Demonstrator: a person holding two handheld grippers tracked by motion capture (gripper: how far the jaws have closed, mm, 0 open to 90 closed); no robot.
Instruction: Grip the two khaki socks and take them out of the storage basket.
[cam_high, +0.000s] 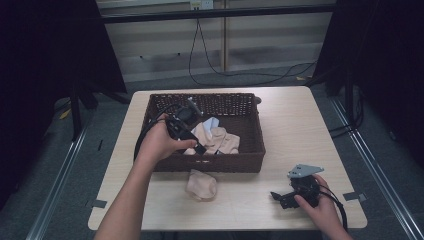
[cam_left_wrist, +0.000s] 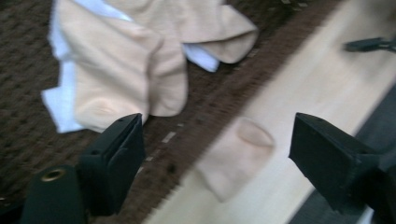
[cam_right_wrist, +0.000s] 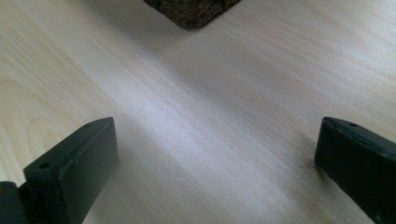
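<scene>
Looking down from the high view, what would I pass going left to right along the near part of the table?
Person's left forearm → crumpled beige sock on the light wooden table → black right gripper with its grey three-cornered plate, held in the right hand.

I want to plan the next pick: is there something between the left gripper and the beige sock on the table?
Yes. The left gripper hangs open inside the basket, whose front wall stands between it and the sock outside.

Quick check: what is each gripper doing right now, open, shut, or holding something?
Left gripper: open, holding nothing, above the basket.
Right gripper: open, empty, low over the table.
</scene>
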